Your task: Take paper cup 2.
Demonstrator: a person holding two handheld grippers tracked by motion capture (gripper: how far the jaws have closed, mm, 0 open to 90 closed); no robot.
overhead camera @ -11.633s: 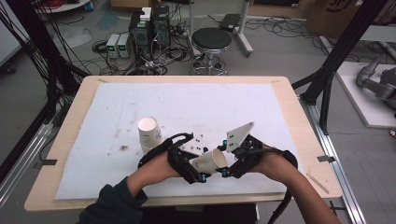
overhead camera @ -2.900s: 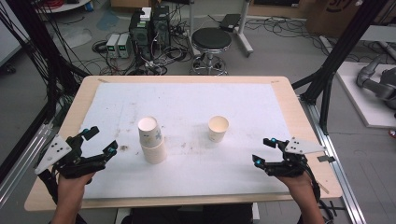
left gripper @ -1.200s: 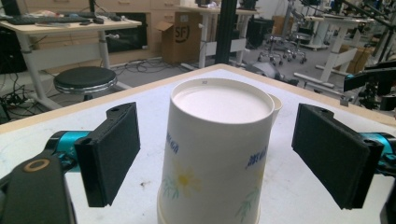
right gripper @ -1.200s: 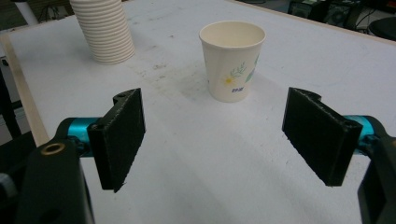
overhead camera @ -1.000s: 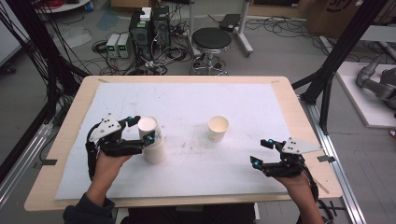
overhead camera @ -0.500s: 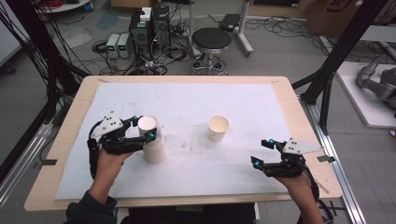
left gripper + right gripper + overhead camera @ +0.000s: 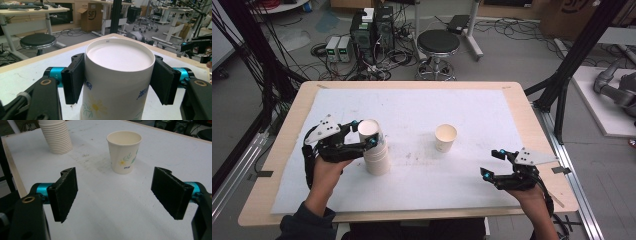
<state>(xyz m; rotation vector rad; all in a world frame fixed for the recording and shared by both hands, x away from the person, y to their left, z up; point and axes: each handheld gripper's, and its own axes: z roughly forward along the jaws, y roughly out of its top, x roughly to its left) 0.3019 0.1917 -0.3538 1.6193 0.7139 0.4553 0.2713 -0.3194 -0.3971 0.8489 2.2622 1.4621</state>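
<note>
The left tongs (image 7: 363, 134) clamp the top cup (image 7: 117, 75) of the stack (image 7: 376, 155) at 9 o'clock on the bench (image 7: 282, 145): light, thin, crushable paper, best pinched gently near the rim, while the right tongs (image 7: 115, 195) gape empty.

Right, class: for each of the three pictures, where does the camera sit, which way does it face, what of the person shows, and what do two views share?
High view: above the table's near edge, looking forward and down; both forearms, left claw, right claw.
Left gripper view: rides that claw, facing the inverted white paper cup stack its pads clamp.
Right gripper view: behind open black jaws, facing the upright flower-printed paper cup.
Shared: that single cup also stands in the high view.
</note>
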